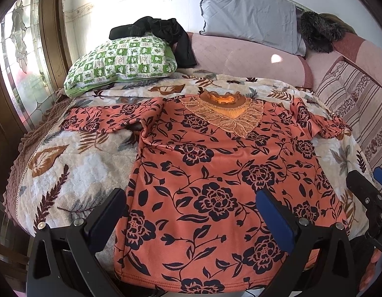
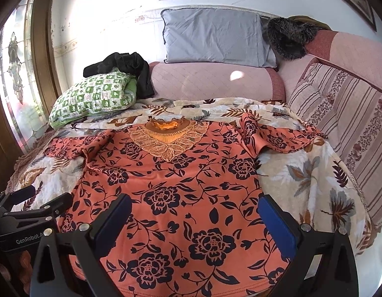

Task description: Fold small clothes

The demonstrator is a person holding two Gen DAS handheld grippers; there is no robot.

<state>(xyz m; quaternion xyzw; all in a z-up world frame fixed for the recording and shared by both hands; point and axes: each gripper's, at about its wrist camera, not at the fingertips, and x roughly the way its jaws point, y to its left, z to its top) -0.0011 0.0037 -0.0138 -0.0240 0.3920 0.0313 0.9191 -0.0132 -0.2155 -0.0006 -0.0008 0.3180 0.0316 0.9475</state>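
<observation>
Two grippers, left gripper (image 1: 191, 198) and right gripper (image 2: 196, 205), spread wide, empty, above the floral shirt's (image 1: 215, 173) hem end; contact unclear.

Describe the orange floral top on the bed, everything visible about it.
The orange floral top looks like soft knit, printed with dark navy roses and vines. A lace-like embroidered panel rings its frilled neckline. It lies flat, face up, neckline away from the cameras, hem nearest, on the leaf-print blanket. Both short sleeves are spread outward, slightly rumpled. Neither gripper grasps it.
</observation>
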